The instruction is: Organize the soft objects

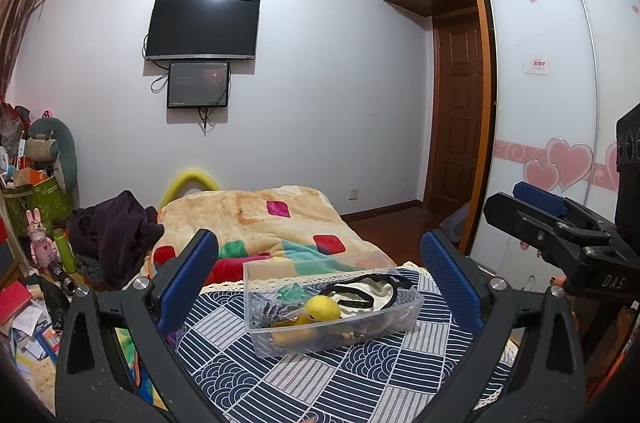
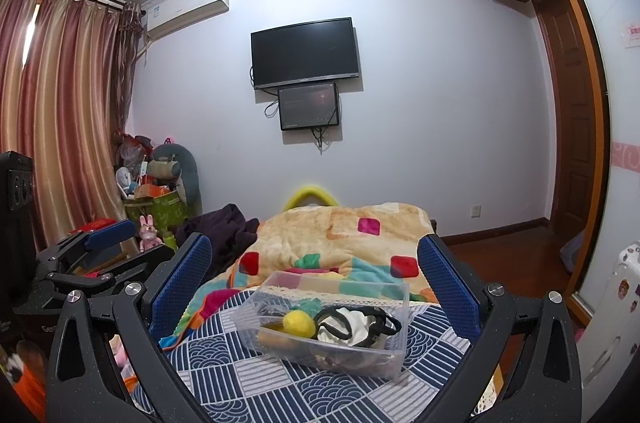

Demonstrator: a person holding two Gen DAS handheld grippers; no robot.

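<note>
- Left wrist view: the left gripper (image 1: pixel 320 279) hovers with jaws spread wide and empty, its blue pads framing the clear plastic bin (image 1: pixel 256 307) on the patterned blue cloth (image 1: pixel 360 375). The bin already holds a yellow plush ball (image 1: pixel 322 307) and a black-trimmed white garment (image 1: pixel 360 293). The right gripper (image 1: pixel 538 205) shows at the right edge, well apart from the bin. Judging from this, the step is a final check; any further push should be gentle and centred, lest the light bin slide.
- Right wrist view: the right gripper (image 2: pixel 314 277) is also open and holding nothing. The bin's (image 2: pixel 394 363) long axis runs left-far to right-near, open top upward.
</note>
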